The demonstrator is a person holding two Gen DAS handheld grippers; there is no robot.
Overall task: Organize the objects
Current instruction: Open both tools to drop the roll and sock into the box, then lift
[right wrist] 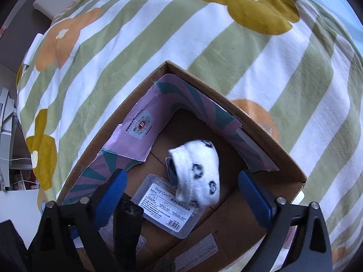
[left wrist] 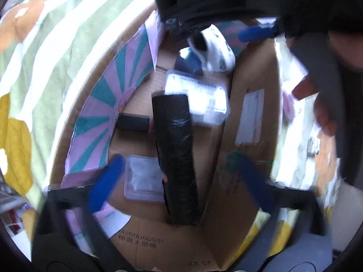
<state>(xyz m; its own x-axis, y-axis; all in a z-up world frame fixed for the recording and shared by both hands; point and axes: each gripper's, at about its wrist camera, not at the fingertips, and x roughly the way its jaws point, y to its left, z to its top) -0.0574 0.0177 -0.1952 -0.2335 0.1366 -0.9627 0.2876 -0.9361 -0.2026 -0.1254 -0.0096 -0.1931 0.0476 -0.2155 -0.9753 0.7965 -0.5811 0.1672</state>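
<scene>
Between the wide-open jaws of our left gripper (left wrist: 179, 179), nothing gripped, a black wrapped roll (left wrist: 175, 156) lies in the cardboard box (left wrist: 247, 158), with a small clear case (left wrist: 143, 179) just inside the left fingertip. Beyond the roll lies a labelled clear plastic case (left wrist: 199, 99). Our right gripper (right wrist: 181, 190) also gapes empty; between its fingertips rests a white sock (right wrist: 199, 170), overlapping that labelled case. Past the jaws, a striped flowered blanket (right wrist: 158, 45) spreads under the box.
</scene>
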